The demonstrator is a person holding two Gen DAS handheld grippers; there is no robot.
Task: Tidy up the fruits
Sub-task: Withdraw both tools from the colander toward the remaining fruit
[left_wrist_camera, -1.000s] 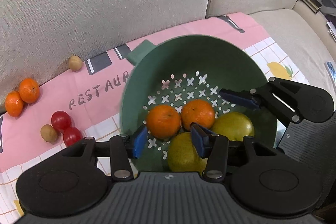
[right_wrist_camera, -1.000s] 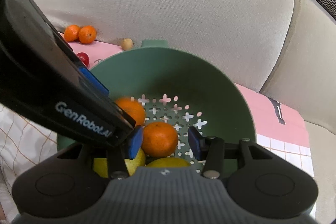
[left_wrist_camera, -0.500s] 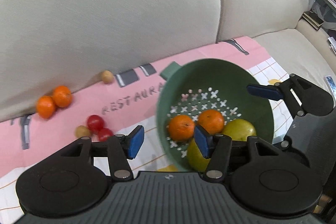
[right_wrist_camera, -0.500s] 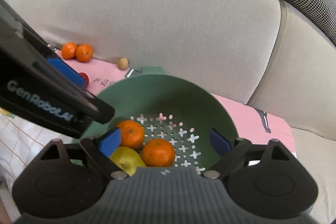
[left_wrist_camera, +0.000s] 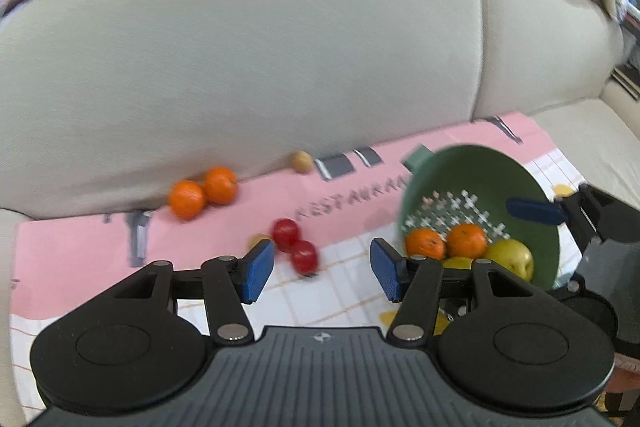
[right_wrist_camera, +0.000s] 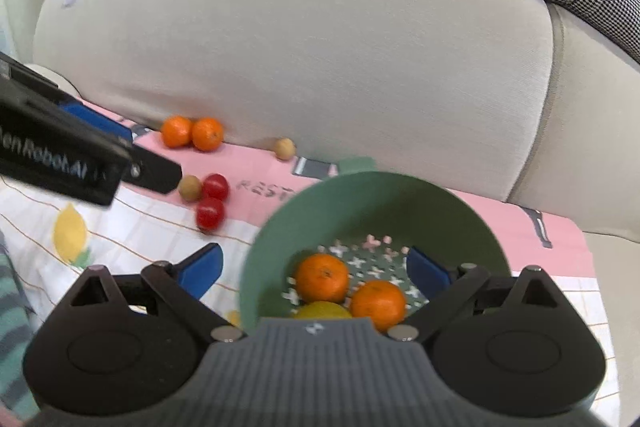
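Green perforated colander (right_wrist_camera: 360, 203) tilted, handle far, 2 oranges (right_wrist_camera: 322, 277) inside, right gripper (right_wrist_camera: 316, 269) opening, ungripped, left gripper (left_wrist_camera: 322, 269) released.

Both views are bright, with soft, even daylight and no hard glare. Shadows are weak; a faint one lies under the green colander (left_wrist_camera: 500, 183). Fisheye distortion bends the sofa cushion (right_wrist_camera: 304, 59) strongly, and the corners go dark. Motion blur smears the red tomatoes (left_wrist_camera: 296, 245) and the printed letters at three o'clock.
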